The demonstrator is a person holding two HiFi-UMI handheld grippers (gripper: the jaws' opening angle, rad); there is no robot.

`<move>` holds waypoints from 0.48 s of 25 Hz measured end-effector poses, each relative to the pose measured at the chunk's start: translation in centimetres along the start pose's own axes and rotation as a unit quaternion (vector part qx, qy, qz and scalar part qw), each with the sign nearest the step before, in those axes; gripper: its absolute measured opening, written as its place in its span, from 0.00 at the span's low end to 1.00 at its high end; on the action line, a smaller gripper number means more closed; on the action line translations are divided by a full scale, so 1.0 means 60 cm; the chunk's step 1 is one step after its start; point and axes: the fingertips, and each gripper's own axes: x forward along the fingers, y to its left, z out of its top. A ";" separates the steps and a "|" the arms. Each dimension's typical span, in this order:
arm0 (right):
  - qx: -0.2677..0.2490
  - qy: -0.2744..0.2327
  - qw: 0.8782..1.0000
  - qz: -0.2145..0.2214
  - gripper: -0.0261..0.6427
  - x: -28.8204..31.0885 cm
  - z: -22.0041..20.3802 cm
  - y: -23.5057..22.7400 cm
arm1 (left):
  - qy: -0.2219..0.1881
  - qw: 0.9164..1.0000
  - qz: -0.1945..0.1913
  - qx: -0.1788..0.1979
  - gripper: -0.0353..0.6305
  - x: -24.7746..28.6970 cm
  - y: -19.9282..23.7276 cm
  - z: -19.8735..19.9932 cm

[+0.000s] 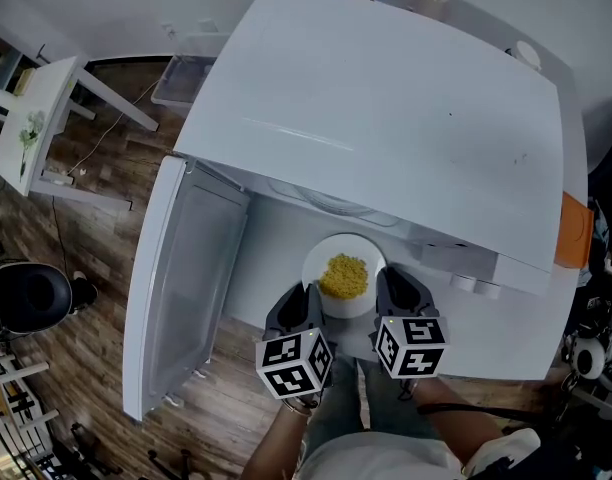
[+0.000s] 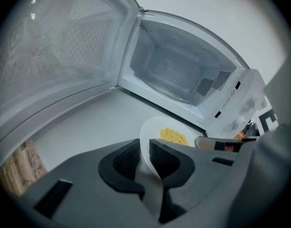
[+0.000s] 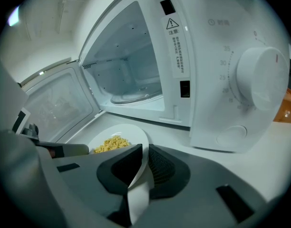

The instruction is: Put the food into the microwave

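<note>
A white plate (image 1: 328, 253) with a heap of yellow food (image 1: 344, 275) hangs just in front of the open white microwave (image 1: 386, 108). My left gripper (image 1: 308, 303) is shut on the plate's left rim (image 2: 144, 141), and my right gripper (image 1: 383, 293) is shut on its right rim (image 3: 141, 148). The food (image 2: 173, 136) shows in both gripper views (image 3: 110, 144). The microwave's cavity (image 2: 176, 68) is lit, with a glass turntable (image 3: 129, 98) inside, and its door (image 1: 181, 278) swings out to the left.
The microwave stands on a white counter (image 1: 271, 258). Its control panel with a round dial (image 3: 259, 77) is to the right of the cavity. A white side table (image 1: 36, 118) and a clear bin (image 1: 186, 73) stand on the wood floor at left. An orange object (image 1: 573, 230) sits at right.
</note>
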 end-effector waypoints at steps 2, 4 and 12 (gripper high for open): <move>0.002 -0.001 1.000 0.000 0.10 0.000 0.000 -0.001 | -0.001 1.000 0.001 -0.002 0.15 0.000 0.000 0.001; 0.003 -0.003 1.000 0.000 0.10 -0.001 0.001 -0.002 | -0.001 1.000 -0.002 -0.005 0.15 0.000 -0.001 0.001; 0.013 -0.016 1.000 -0.003 0.10 -0.011 0.005 0.004 | -0.003 1.000 -0.005 -0.015 0.14 -0.010 0.002 -0.004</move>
